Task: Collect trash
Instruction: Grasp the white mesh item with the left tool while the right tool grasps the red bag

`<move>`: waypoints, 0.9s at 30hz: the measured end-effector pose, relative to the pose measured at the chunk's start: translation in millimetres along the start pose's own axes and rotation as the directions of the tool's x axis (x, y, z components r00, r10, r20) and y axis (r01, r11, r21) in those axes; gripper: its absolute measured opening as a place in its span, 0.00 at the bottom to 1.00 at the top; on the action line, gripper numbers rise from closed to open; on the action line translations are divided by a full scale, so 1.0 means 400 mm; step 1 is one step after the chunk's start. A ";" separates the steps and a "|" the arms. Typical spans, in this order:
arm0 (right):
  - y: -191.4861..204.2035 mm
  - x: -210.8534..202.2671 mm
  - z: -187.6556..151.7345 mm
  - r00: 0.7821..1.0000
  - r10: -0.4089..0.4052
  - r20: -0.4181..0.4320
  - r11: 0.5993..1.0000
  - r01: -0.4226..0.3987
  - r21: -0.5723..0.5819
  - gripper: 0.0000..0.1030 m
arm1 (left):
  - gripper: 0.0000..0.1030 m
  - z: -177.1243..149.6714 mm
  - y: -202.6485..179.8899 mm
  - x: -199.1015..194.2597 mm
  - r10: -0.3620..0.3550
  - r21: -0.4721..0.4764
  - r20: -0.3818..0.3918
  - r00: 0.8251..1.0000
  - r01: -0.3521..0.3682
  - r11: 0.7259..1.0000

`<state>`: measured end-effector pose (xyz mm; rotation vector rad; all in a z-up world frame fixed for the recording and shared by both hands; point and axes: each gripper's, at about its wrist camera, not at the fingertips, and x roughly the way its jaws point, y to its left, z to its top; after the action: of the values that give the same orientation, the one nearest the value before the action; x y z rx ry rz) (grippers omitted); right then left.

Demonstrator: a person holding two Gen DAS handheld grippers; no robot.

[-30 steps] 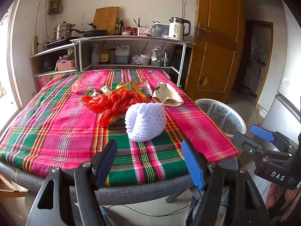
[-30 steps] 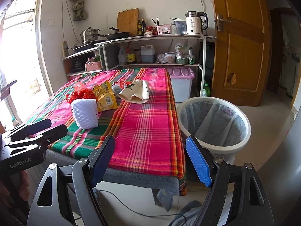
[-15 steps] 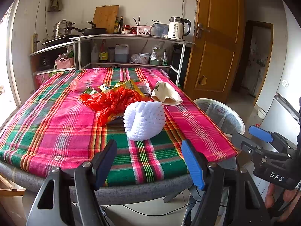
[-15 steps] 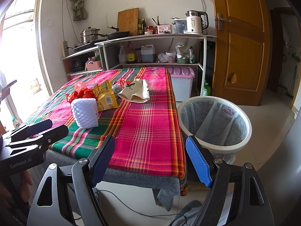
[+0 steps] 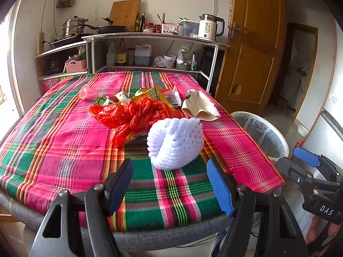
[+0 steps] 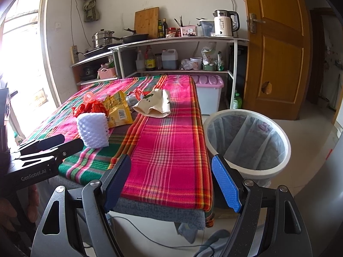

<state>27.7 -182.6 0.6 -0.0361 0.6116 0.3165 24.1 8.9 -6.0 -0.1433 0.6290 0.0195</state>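
At inspection both claws stood apart and held nothing: the left gripper hung over the near table edge, the right gripper off the table's corner beside the waste bin. The trash lay mid-table on the plaid cloth: a white foam fruit net nearest the left claw, a crumpled red plastic bag touching it behind, a yellow wrapper and a cream cloth pouch beyond. The net appeared very light, soft and springy; it would likely compress under pressure. A pinch across its rolled open rim seemed soundest. The bag looked limp and slippery; a bunched fold would suit.
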 end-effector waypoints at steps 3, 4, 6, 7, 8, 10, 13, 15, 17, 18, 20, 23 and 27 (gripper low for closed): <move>0.004 0.010 0.006 1.000 0.002 0.000 1.000 -0.002 -0.007 0.76 | 0.71 0.015 -0.002 0.021 -0.008 0.005 0.002 1.000 0.008 1.000; 0.005 0.013 0.008 1.000 0.003 0.000 1.000 -0.003 -0.009 0.76 | 0.71 0.019 -0.004 0.029 -0.012 0.006 0.000 1.000 0.012 1.000; 0.004 0.018 0.011 1.000 0.005 -0.004 1.000 -0.005 -0.011 0.76 | 0.71 0.027 -0.009 0.043 -0.023 0.010 -0.001 1.000 0.023 1.000; 0.004 0.022 0.014 1.000 0.005 -0.006 1.000 -0.005 -0.012 0.76 | 0.71 0.031 -0.011 0.050 -0.028 0.013 -0.001 1.000 0.028 1.000; 0.004 0.026 0.016 1.000 0.005 -0.008 1.000 -0.005 -0.013 0.76 | 0.71 0.034 -0.012 0.056 -0.033 0.012 -0.003 0.999 0.033 0.999; 0.004 0.033 0.020 1.000 0.003 -0.011 1.000 -0.003 -0.016 0.76 | 0.66 0.037 -0.012 0.065 -0.046 0.008 -0.003 0.999 0.046 0.999; 0.006 0.043 0.024 1.000 0.007 -0.019 1.000 -0.007 -0.022 0.76 | 0.50 0.040 -0.005 0.079 -0.055 -0.006 -0.017 0.998 0.055 0.998; 0.009 0.051 0.028 1.000 0.010 -0.023 1.000 -0.010 -0.029 0.76 | 0.37 0.039 0.000 0.087 -0.058 -0.010 -0.026 0.998 0.058 0.998; 0.011 0.061 0.033 0.999 0.015 -0.031 0.999 -0.016 -0.031 0.76 | 0.29 0.037 0.003 0.088 -0.064 -0.012 -0.030 0.997 0.064 0.998; 0.012 0.066 0.036 0.999 0.016 -0.035 0.999 -0.017 -0.032 0.76 | 0.23 0.036 0.007 0.087 -0.072 -0.015 -0.031 0.997 0.071 0.997; 0.015 0.078 0.042 0.999 0.020 -0.040 0.999 -0.021 -0.036 0.76 | 0.18 0.036 0.012 0.080 -0.080 -0.017 -0.031 0.996 0.080 0.997; 0.022 0.094 0.055 0.999 0.023 -0.041 0.999 -0.025 -0.048 0.76 | 0.15 0.035 0.023 0.062 -0.090 -0.022 -0.023 0.996 0.089 0.996; 0.038 0.112 0.069 0.998 0.035 -0.043 0.997 -0.038 -0.063 0.76 | 0.14 0.031 0.043 0.032 -0.092 -0.040 -0.014 0.996 0.091 0.995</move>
<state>73.2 -152.2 -1.3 -0.0927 0.6443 0.3711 40.4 27.5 -5.8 -0.2105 0.6373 -0.0579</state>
